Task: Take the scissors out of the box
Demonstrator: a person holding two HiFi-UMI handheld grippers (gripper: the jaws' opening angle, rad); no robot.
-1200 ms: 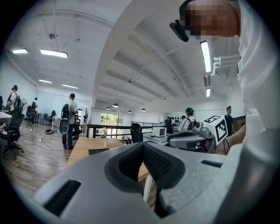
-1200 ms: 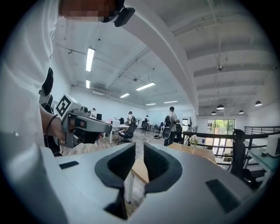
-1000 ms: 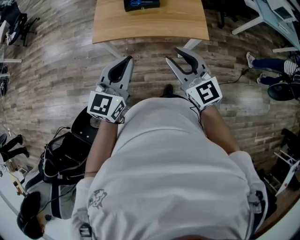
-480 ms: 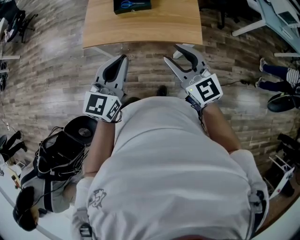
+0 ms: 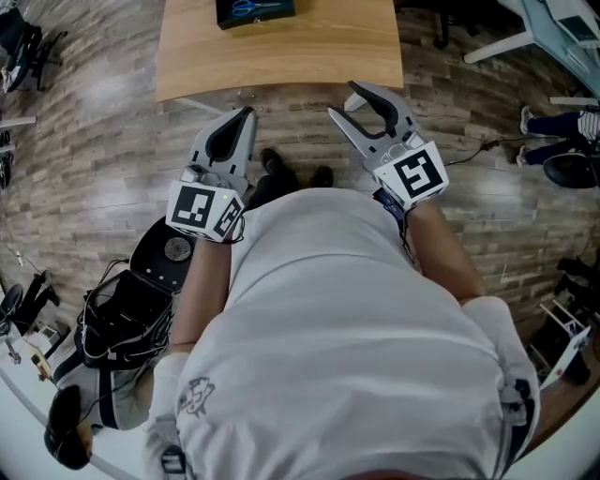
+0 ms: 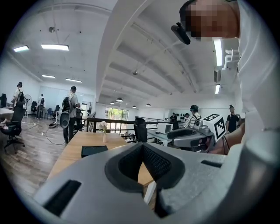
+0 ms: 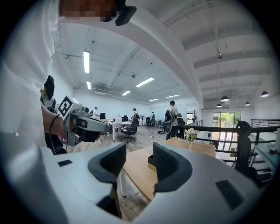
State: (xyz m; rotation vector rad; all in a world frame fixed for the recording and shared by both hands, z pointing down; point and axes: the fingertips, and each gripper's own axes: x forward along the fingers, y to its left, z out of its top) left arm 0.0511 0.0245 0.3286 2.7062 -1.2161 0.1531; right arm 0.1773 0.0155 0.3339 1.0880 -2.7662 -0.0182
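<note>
Two grippers are up in front of the torso, side by side in the upper middle of the head view. State: left gripper (image 5: 245, 114) has its jaws shut tip to tip with nothing in them; in its own view the pads meet in a closed V. The right gripper (image 5: 344, 100) has its jaws wide apart. They have just been opening and nothing is between them. In its own view only table edge, floor and a bit of the box show through the gap.

Scissors (image 5: 255, 7), blue handles, lie in the black box (image 5: 223, 19) at the top edge of the head view, left of centre. The frame cuts off the box's top. It sits on the wooden table (image 5: 309, 56), toward the side away from the person.

Both grippers hang over the plank floor (image 5: 94, 141) just below the table's near edge in the frame, well apart from the box. Their jaws point up-frame toward the table.

In the left gripper view the box is a dark flat slab left of centre on the tabletop, with a small vase of flowers (image 6: 103, 127) behind it. In the right gripper view a box corner sits at the right side of the jaw gap.

White shirt (image 5: 347, 328) fills the lower middle of the head view. Black gear with cables (image 5: 127, 314) is on the floor at lower left.
</note>
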